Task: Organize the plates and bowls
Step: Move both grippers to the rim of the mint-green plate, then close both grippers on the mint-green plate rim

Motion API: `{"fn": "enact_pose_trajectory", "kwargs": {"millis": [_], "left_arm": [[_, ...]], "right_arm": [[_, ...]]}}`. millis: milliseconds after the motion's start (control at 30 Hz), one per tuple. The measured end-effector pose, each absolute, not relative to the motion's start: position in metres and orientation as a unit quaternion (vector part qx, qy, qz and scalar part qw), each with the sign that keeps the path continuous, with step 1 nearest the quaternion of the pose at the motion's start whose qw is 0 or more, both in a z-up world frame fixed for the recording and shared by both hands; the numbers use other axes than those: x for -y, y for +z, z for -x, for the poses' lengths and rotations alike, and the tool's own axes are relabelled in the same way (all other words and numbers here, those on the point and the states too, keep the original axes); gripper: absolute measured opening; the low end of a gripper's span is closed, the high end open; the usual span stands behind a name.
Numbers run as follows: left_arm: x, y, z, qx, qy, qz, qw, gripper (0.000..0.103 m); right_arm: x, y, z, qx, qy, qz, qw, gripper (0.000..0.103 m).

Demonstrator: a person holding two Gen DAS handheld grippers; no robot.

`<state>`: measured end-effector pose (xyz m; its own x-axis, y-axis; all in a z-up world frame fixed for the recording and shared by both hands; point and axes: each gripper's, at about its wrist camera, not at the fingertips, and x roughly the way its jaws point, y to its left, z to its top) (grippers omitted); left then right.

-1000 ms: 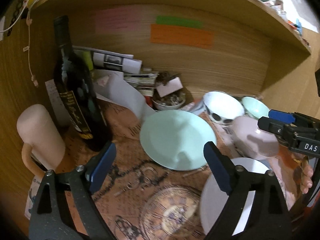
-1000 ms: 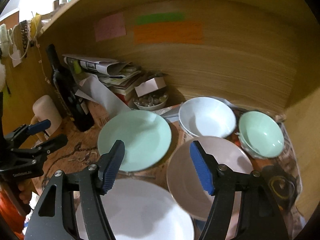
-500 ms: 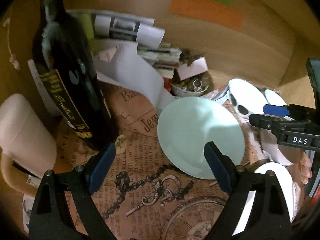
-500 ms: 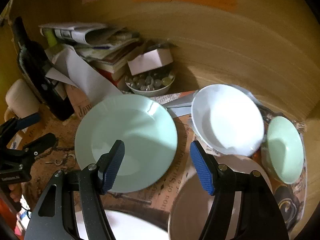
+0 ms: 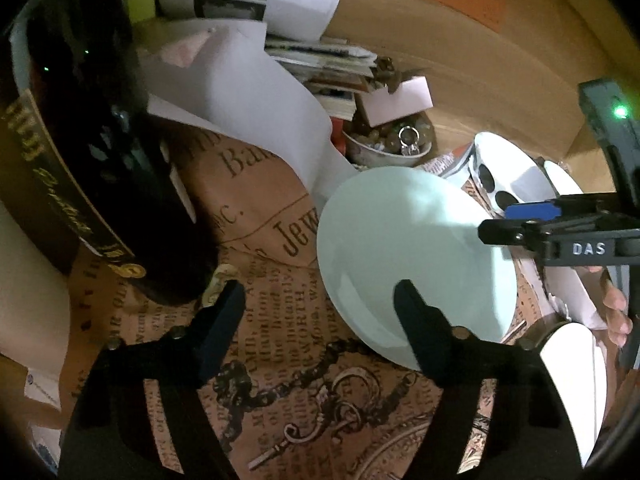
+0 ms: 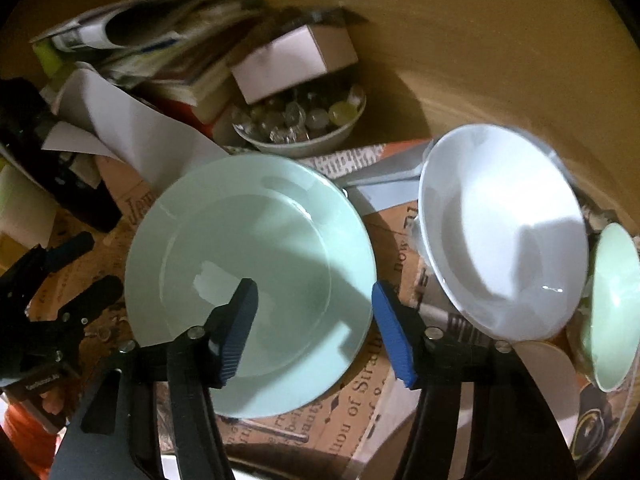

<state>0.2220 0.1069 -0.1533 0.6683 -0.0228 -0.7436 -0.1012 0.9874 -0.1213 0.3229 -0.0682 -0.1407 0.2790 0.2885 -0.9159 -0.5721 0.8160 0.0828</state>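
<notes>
A pale green plate (image 6: 256, 256) lies on the printed paper mat; it also shows in the left wrist view (image 5: 404, 236). My right gripper (image 6: 314, 312) is open just above the plate's right rim, one finger over the plate, one beyond its edge. My left gripper (image 5: 320, 320) is open at the plate's left rim. A white bowl (image 6: 504, 232) sits right of the plate, a green bowl (image 6: 612, 308) at the far right, a pinkish plate (image 6: 548, 384) below them. A white plate (image 5: 576, 376) lies at the lower right of the left wrist view.
A dark wine bottle (image 5: 92, 152) stands at the left. A small bowl of glass beads (image 6: 304, 124), a white box (image 6: 296, 60) and stacked papers (image 6: 152, 52) crowd the wooden back wall (image 6: 480, 40). A curled white sheet (image 5: 256, 100) lies behind the plate.
Both grippers have moved forward and down towards the pale green plate, which now fills more of both views. Both stay open.
</notes>
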Motion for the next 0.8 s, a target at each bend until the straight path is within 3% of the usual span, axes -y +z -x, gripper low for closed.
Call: {"fn": "enact_pose_trajectory", "kwargs": {"millis": [133, 267, 567, 800], "left_arm": [[-0.110, -0.159, -0.226, -0.417, 0.004, 0.087, 0.904, 0.055], [-0.109, -0.162, -0.227, -0.428, -0.011, 0.087, 0.900, 0.042], [-0.107, -0.169, -0.233, -0.441, -0.027, 0.089, 0.892, 0.037], [-0.100, -0.175, -0.240, -0.449, -0.049, 0.091, 0.887, 0.025]], "right_arm": [[0.068, -0.144, -0.327, -0.538, 0.265, 0.135, 0.789, 0.044], [0.072, -0.144, -0.328, -0.547, 0.254, 0.135, 0.786, 0.043], [0.067, -0.153, -0.345, -0.558, 0.248, 0.161, 0.775, 0.040], [0.067, -0.160, -0.352, -0.572, 0.257, 0.150, 0.764, 0.041]]}}
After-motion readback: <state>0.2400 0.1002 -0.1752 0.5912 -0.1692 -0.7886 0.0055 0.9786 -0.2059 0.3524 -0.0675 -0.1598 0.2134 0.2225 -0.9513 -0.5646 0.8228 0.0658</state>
